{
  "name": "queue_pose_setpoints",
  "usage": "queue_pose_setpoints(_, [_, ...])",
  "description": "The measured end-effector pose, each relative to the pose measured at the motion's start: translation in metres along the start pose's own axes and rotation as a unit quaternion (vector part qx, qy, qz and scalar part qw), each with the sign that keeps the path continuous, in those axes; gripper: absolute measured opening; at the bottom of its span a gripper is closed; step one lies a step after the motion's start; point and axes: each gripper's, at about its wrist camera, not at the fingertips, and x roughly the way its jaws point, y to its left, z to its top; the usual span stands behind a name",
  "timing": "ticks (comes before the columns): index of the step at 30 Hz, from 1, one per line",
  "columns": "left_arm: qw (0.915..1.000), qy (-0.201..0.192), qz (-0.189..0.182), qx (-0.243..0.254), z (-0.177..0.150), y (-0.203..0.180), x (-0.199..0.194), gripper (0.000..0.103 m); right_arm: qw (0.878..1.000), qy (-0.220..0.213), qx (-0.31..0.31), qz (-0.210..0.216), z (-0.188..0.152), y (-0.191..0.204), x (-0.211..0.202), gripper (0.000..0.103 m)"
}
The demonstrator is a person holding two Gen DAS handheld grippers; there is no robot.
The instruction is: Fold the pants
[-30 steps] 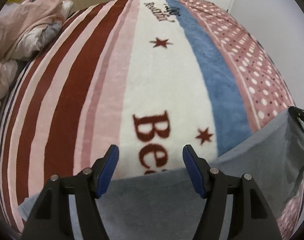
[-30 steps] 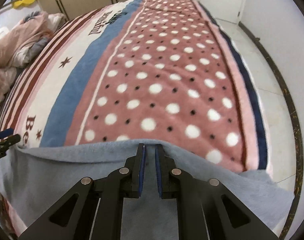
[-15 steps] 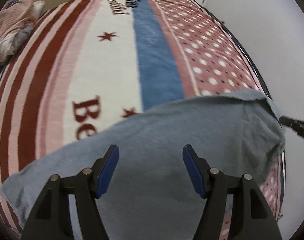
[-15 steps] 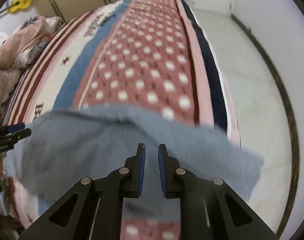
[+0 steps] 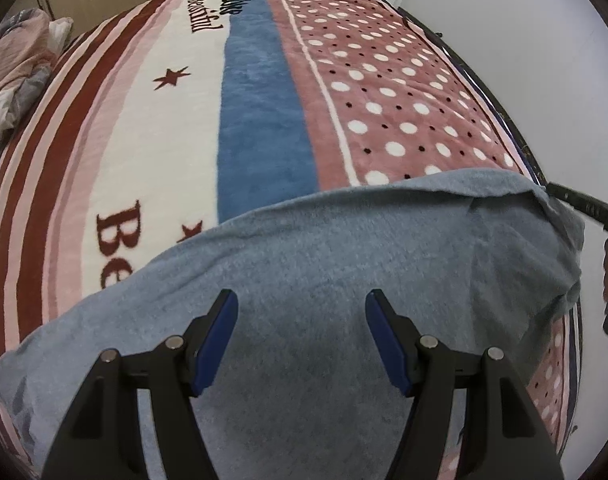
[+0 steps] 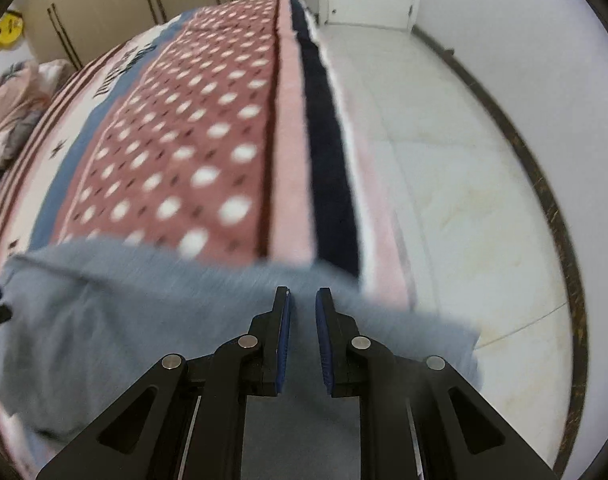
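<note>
Pants (image 5: pixel 343 280): grey-blue cloth, spread over the near end of the bed, its far edge running slantwise across the blanket; the right-hand part hangs past the bed's side, above the floor.
Blanket (image 5: pixel 264 120): plush cover under the pants, with dark red and pink stripes, a white band with red letters and stars, a blue band, and a pink field of white and black dots.
Left gripper (image 5: pixel 302 312): points steeply down over the pants; blue pads stand well apart, nothing between them; whether the tips touch the cloth cannot be told.
Right gripper (image 6: pixel 302 308): in its own blurred view the two blue pads stand close, with a narrow gap between them. Pants cloth shows through the gap, but no fold is seen pinched between the pads. In the left wrist view its black tip meets the upper right corner of the pants, though the grip itself is not visible there.
Bedding (image 5: pixel 16 72): crumpled pink and grey heap at the far left of the bed.
Floor (image 6: pixel 443 160): pale tiles beside the bed, with a dark skirting line along the white wall.
</note>
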Motion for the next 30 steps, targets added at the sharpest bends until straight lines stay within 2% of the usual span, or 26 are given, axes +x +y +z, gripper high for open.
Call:
queue_pose_setpoints(2, [1.0000,0.000,-0.004,-0.007,0.001,0.000,-0.002,0.062,1.000,-0.003,0.020,0.012,0.011,-0.007,-0.004,0.010])
queue_pose_setpoints(5, [0.9999,0.003,-0.008,-0.010,0.002,-0.001,-0.004,0.062,0.998,-0.001,0.026,0.054,0.006,-0.004,-0.021,0.010])
queue_pose_setpoints(11, [0.9999,0.001,-0.009,-0.006,0.004,-0.001,-0.013,0.062,0.988,0.083,0.069,0.112,-0.049,0.002,-0.024,0.009])
queue_pose_setpoints(13, [1.0000,0.002,-0.006,-0.001,0.004,-0.001,-0.015,0.062,0.989,0.089,0.079,0.088,-0.064,-0.002,-0.019,0.004])
queue_pose_setpoints(15, [1.0000,0.004,-0.001,0.001,0.004,-0.002,-0.016,0.062,0.989,0.079,0.096,0.079,-0.069,-0.010,-0.016,0.003])
queue_pose_setpoints(17, [1.0000,0.009,0.004,-0.002,0.002,-0.001,-0.015,0.062,0.993,0.063,0.095,0.033,-0.065,-0.012,-0.014,0.004])
queue_pose_setpoints(19, [0.9999,0.012,0.008,-0.007,-0.001,-0.001,-0.013,0.062,0.995,0.044,0.094,0.012,-0.057,-0.015,-0.010,0.004])
queue_pose_setpoints(23, [0.9996,0.018,0.007,-0.018,-0.006,-0.002,-0.010,0.062,0.994,0.024,0.102,0.009,-0.035,-0.025,0.006,0.004])
queue_pose_setpoints(28, [0.9997,0.020,0.002,-0.017,-0.007,-0.006,-0.008,0.062,0.996,-0.030,0.082,-0.012,0.006,-0.031,0.005,0.005])
queue_pose_setpoints(30, [0.9997,0.018,0.000,-0.014,-0.006,-0.007,-0.008,0.062,0.996,-0.035,0.086,-0.009,0.017,-0.034,0.009,0.006])
